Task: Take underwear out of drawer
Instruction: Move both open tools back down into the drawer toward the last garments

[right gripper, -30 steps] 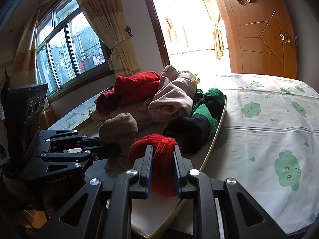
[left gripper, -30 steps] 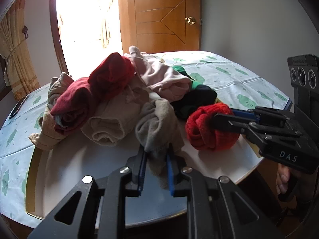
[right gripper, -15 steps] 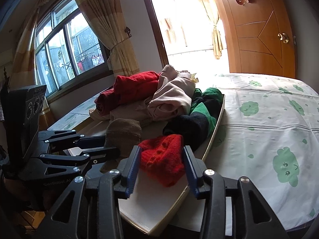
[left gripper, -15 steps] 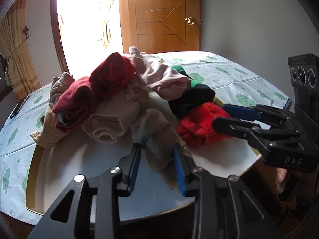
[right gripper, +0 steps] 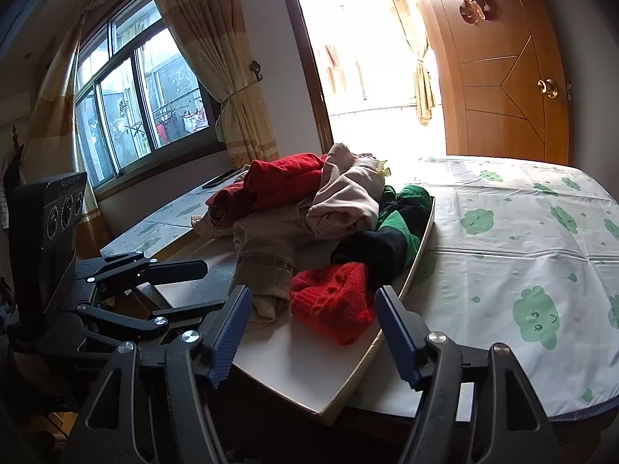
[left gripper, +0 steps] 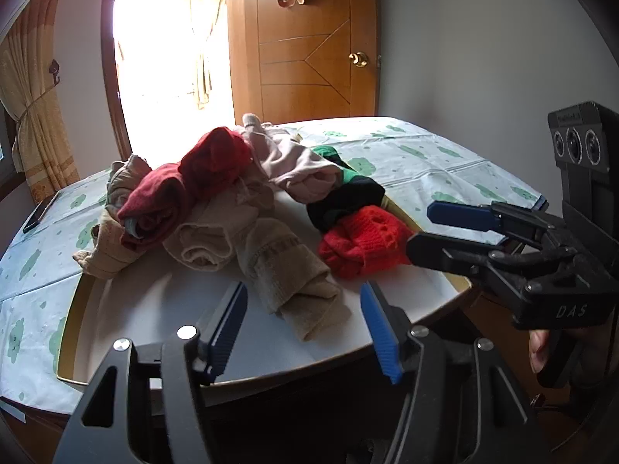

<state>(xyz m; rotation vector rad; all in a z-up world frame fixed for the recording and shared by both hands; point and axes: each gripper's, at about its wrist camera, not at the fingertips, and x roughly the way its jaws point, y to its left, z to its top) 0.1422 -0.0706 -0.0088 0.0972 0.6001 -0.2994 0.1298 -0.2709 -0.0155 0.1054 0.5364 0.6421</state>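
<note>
Left gripper (left gripper: 303, 323): jaws spread wide, holding nothing; the blue pads sit either side of the rolled beige ribbed garment (left gripper: 292, 284) without touching it.

Right gripper (right gripper: 311, 332): jaws wide apart too, empty; the bright red knitted bundle (right gripper: 332, 301) lies between and just ahead of the blue pads, free of them.

Where the underwear is: all of it heaped on the shallow white tray with a wooden rim (left gripper: 67, 332), which rests on the cloud-print tablecloth (right gripper: 522, 255). No drawer shows in either view, so my read is that this tray is the drop spot.

Tray contents: two dark red rolls (left gripper: 185, 193), a pale pink bunched piece (left gripper: 298, 166), a cream folded roll (left gripper: 209, 239), a black and green garment (left gripper: 348, 193), plus the beige roll and the red bundle at the near edge.

Risk one: the red bundle sits close to the tray's near rim; a careless pull-back of the right gripper could snag the open knit on a pad and drag it off the edge.

Risk two: the beige roll's loose end points toward the near rim between the left pads; closing by accident or brushing it would unroll it or tip it over the side.

Risk three: the two grippers are near each other over the front of the tray; crossing paths could knock the heap.

Risk four: the pile is tall and loose, so another piece dropped on top may tumble onto the cloth.
</note>
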